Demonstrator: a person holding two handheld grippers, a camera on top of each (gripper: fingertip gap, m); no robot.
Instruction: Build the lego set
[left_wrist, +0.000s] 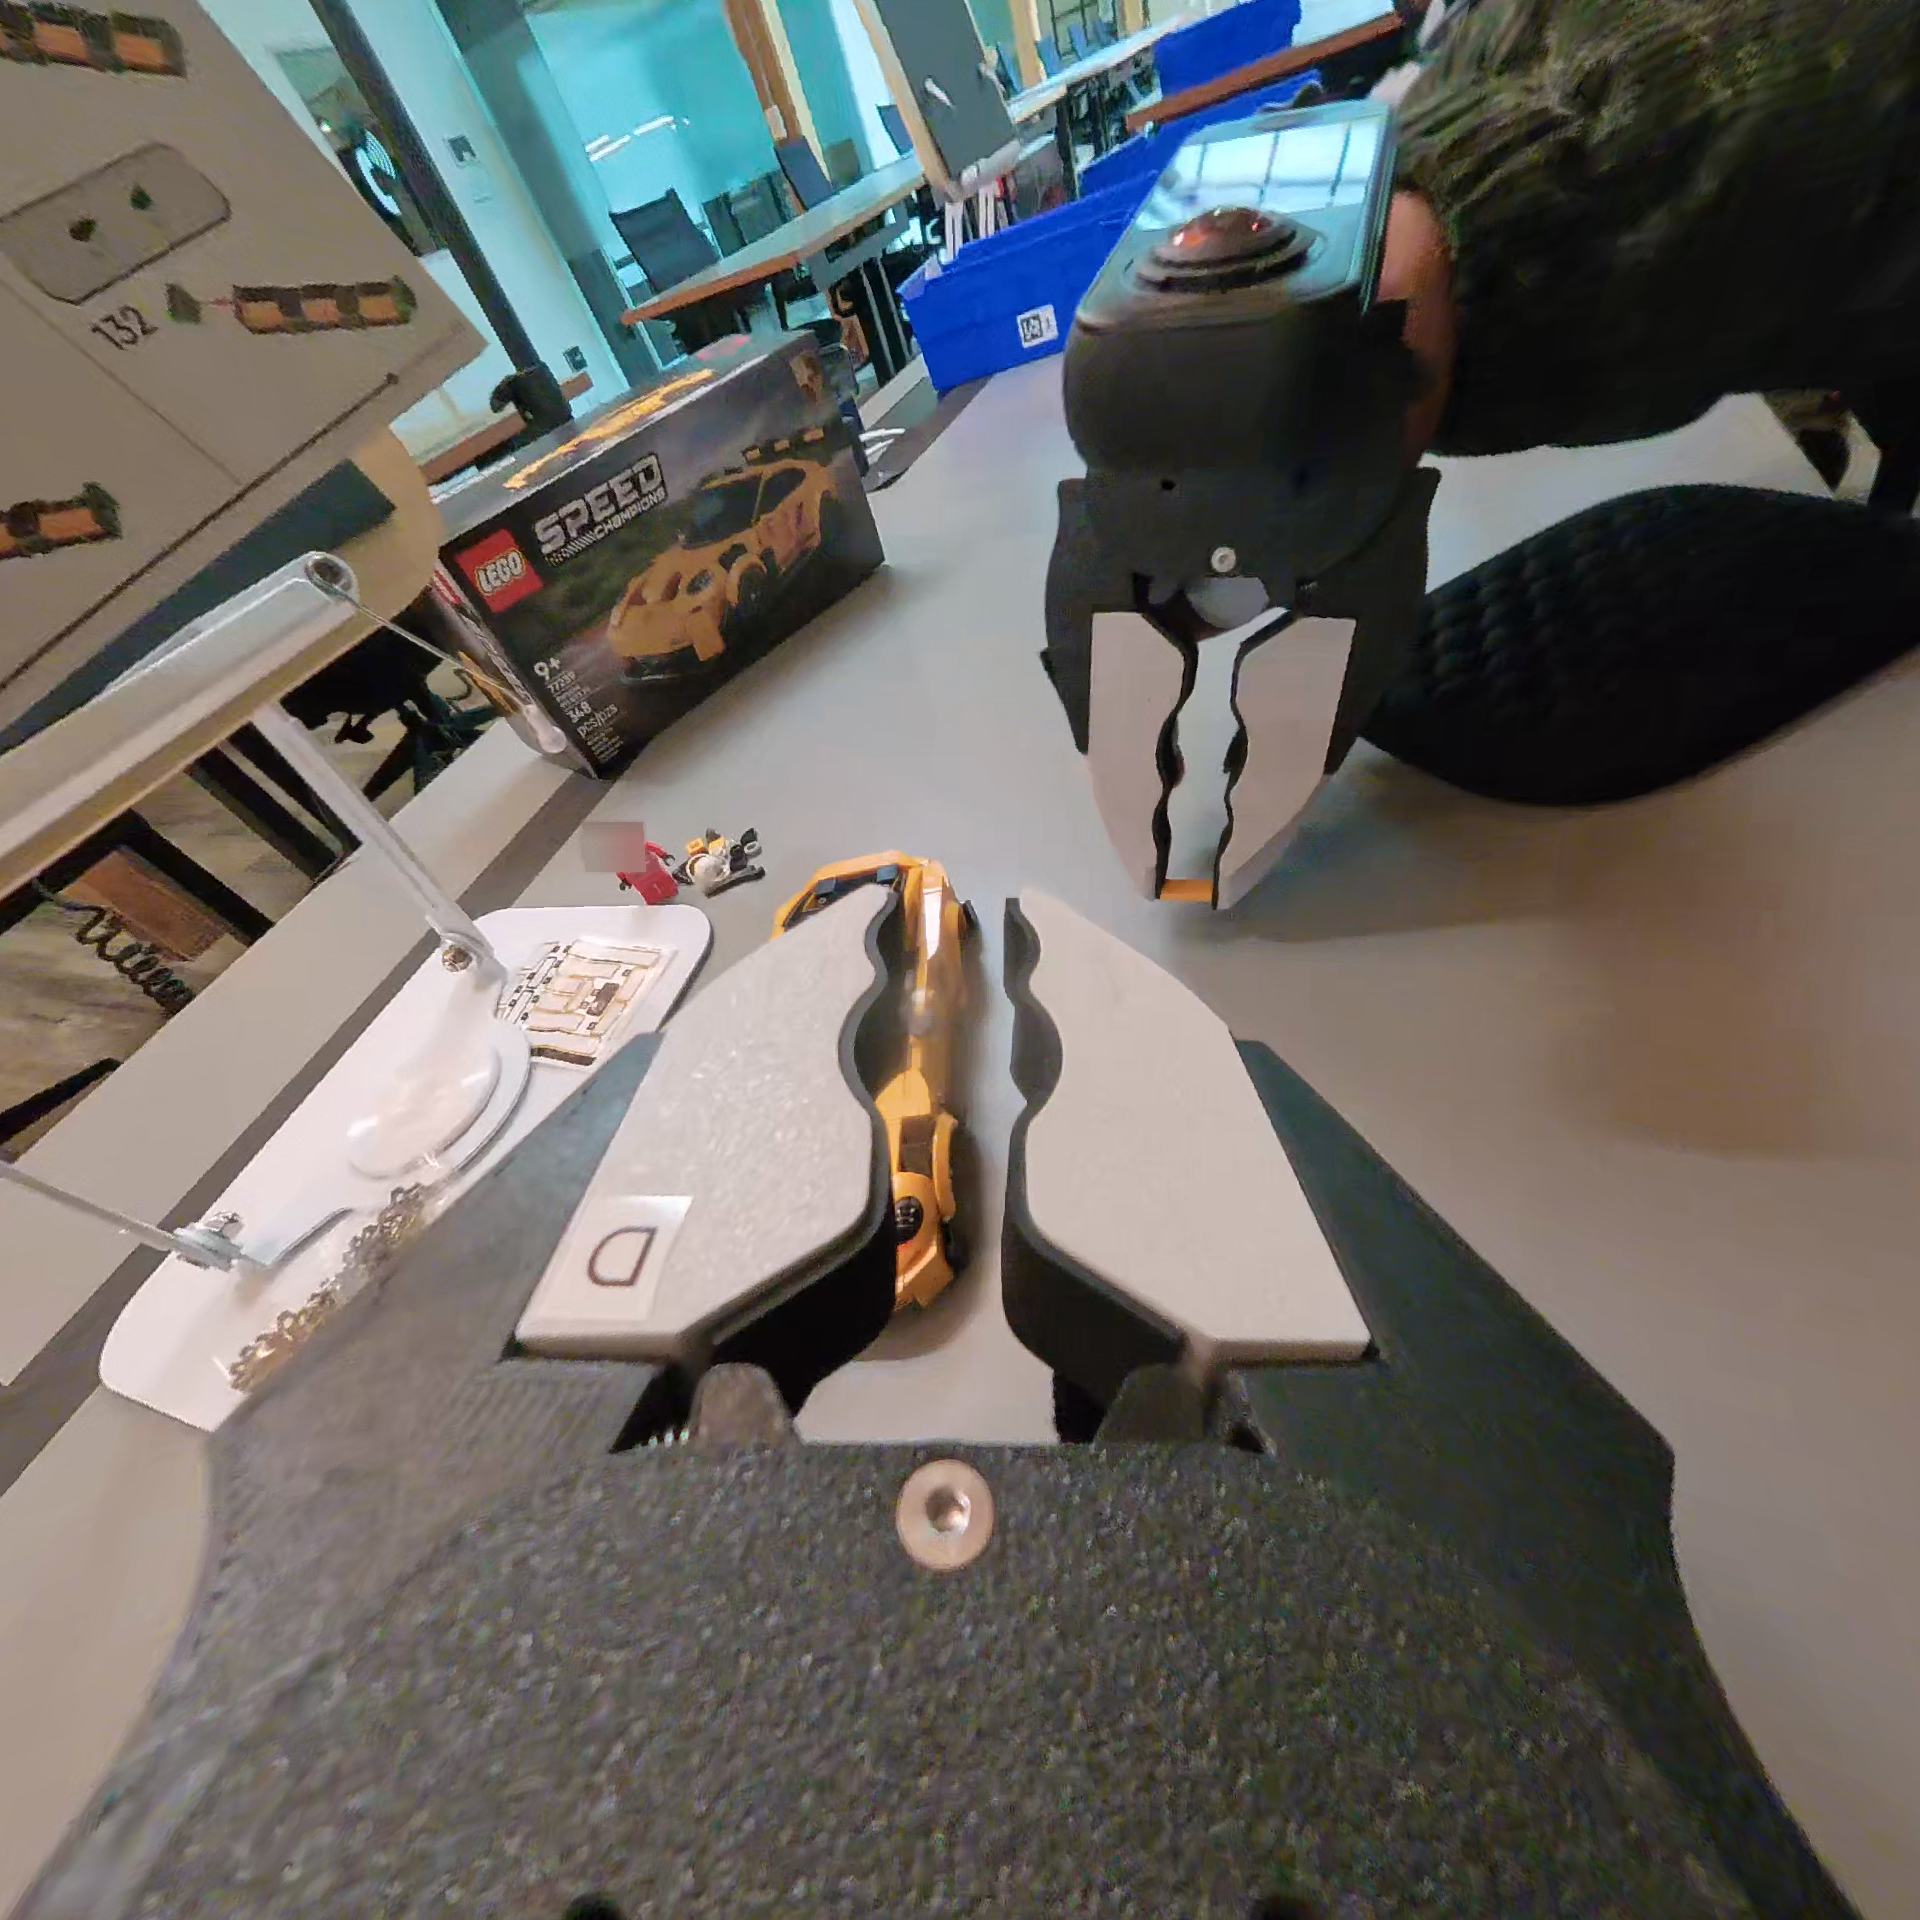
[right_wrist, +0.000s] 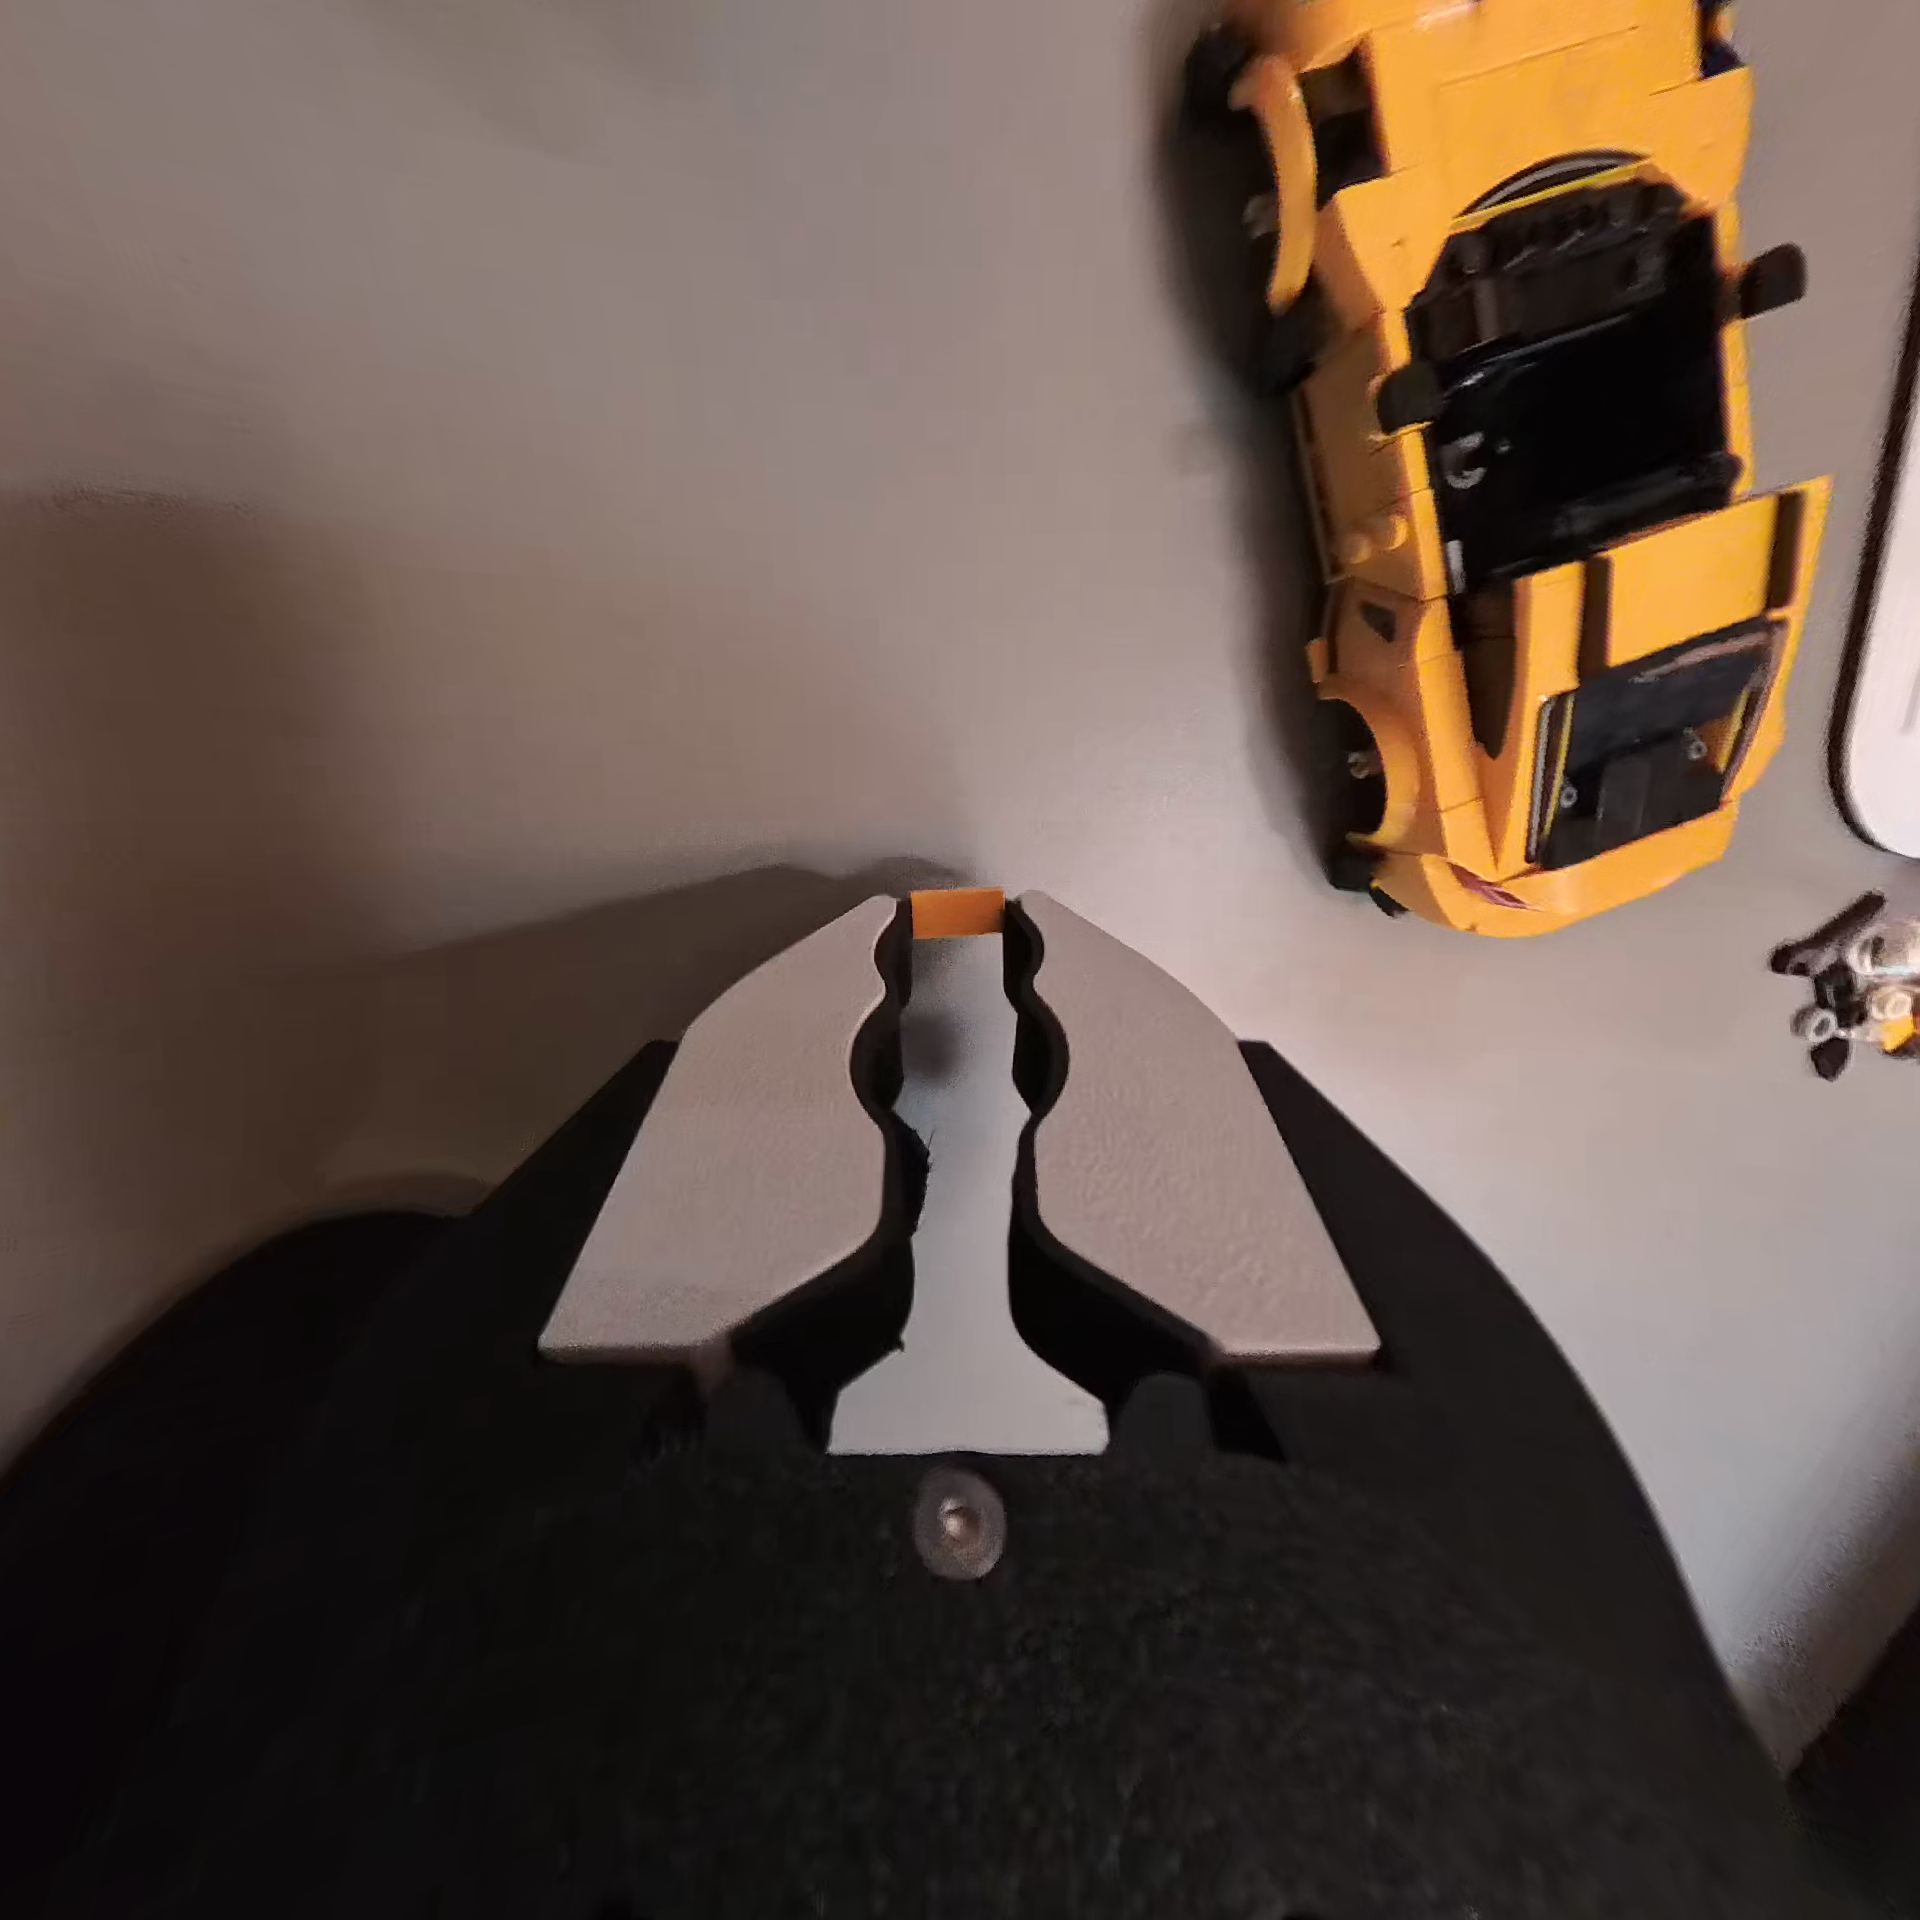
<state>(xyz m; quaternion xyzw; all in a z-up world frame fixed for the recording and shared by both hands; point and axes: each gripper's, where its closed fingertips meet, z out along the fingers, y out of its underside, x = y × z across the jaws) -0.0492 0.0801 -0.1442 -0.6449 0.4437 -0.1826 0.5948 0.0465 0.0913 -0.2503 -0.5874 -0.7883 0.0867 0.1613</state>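
The left tool (left_wrist: 951, 914) hangs low over a grey desk (left_wrist: 1507, 1091) with its two grey fingers (left_wrist: 748, 1091) parted and grasping nothing. The partly built yellow lego car (left_wrist: 928, 1049) sits on the desk in the gap between them, nearer the left finger; whether that finger touches it cannot be told.

Going from left to right in the left wrist view: an open instruction booklet (left_wrist: 156, 291) rests on a metal stand with a white base (left_wrist: 312, 1226). A sheet of stickers (left_wrist: 587, 992) lies on that base. Beyond it a small red lego piece (left_wrist: 649, 871) and a cluster of loose black and white pieces (left_wrist: 722, 860) lie on the desk, and behind them stands the dark lego box (left_wrist: 675, 561). Next comes the car, and then the right tool (left_wrist: 1187, 889), pointing down at the desk, with a person's dark sleeve (left_wrist: 1662, 208) above it.

The right tool (right_wrist: 956, 914) is clenched on a small orange lego piece (right_wrist: 956, 912) pinched at its very fingertips, at or just above the desk. In the right wrist view the car (right_wrist: 1538, 520) lies well apart, up and to the right, its dark interior uncovered.
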